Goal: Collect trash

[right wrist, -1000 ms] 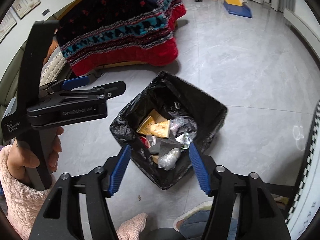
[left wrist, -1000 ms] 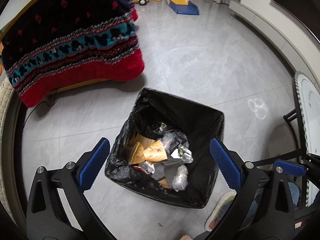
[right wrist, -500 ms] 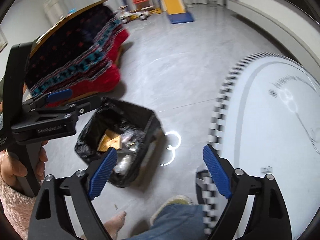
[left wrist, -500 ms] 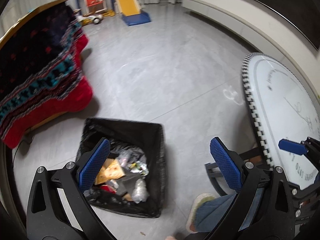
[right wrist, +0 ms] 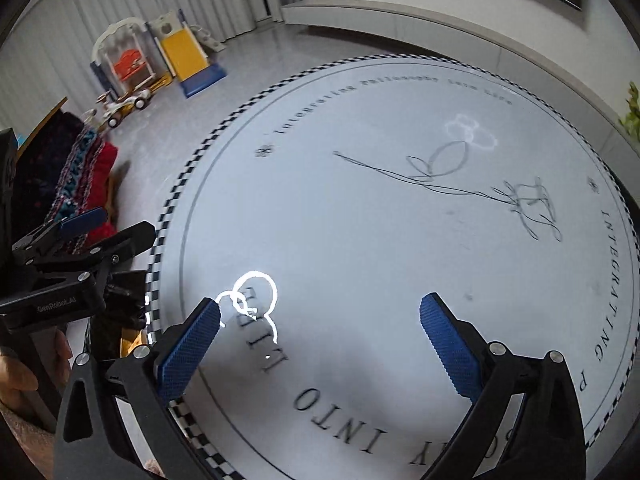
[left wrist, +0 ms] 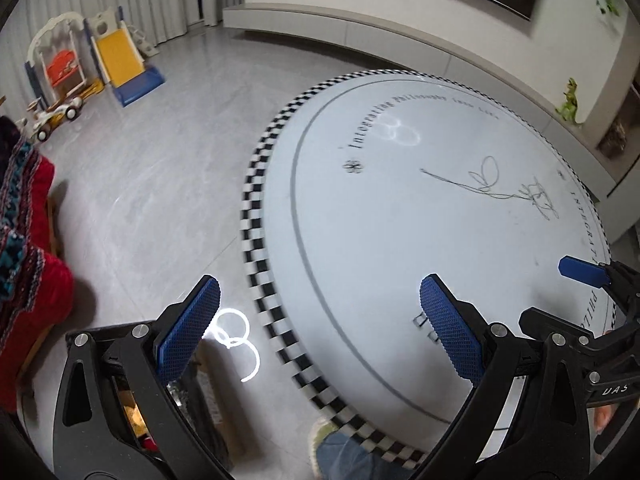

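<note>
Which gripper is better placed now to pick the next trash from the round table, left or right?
Right, probably. The right gripper is over the round table, its fingers opening with nothing between them. The left gripper straddles the table's checkered edge. No trash shows on the tabletop yet.

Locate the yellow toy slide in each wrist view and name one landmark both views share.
Left wrist: the slide is at upper left, on the floor by the curtains.
Right wrist: the slide is at upper left, nearer the middle.
Shared landmark: the round table's checkered rim.
</note>
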The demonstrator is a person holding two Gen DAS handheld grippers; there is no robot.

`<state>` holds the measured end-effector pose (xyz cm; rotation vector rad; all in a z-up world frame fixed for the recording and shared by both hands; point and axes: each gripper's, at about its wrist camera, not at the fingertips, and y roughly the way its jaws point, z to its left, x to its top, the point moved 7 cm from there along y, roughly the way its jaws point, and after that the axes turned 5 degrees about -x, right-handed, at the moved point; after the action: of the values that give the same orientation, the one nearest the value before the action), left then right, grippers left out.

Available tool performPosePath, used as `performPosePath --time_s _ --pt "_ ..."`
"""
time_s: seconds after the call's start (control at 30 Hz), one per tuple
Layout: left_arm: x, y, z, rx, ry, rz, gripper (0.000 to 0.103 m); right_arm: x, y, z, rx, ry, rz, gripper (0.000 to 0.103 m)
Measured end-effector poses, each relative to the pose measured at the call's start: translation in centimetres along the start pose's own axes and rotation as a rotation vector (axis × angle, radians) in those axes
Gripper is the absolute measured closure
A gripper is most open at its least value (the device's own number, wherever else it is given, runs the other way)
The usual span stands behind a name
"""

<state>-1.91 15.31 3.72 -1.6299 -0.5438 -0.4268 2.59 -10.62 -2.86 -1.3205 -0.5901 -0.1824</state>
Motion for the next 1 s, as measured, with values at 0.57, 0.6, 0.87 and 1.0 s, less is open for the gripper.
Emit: performPosePath --time_s 0.57,0.6,0.87,1.0 --pt "2.0 10.4 -12.9 -0.077 0.146 -0.030 0.006 -2.0 4.7 -12.8 -0.203 0.213 -0.054 0.003" --pt "2.1 10.8 -13.0 -0.073 0.143 -0.037 0.006 -2.0 5.0 -13.0 -0.214 0.213 -0.060 0.003" --pt "2.0 12.9 -12.6 -0.071 0.093 -0.044 0.006 -2.3 6.3 -14.8 -0.304 0.214 -0.080 0.003" --pt "1.6 13.4 -12.4 -0.072 0.074 -0.044 0.006 -2.5 6.1 -15.0 -0.316 0.224 -0.114 0.003"
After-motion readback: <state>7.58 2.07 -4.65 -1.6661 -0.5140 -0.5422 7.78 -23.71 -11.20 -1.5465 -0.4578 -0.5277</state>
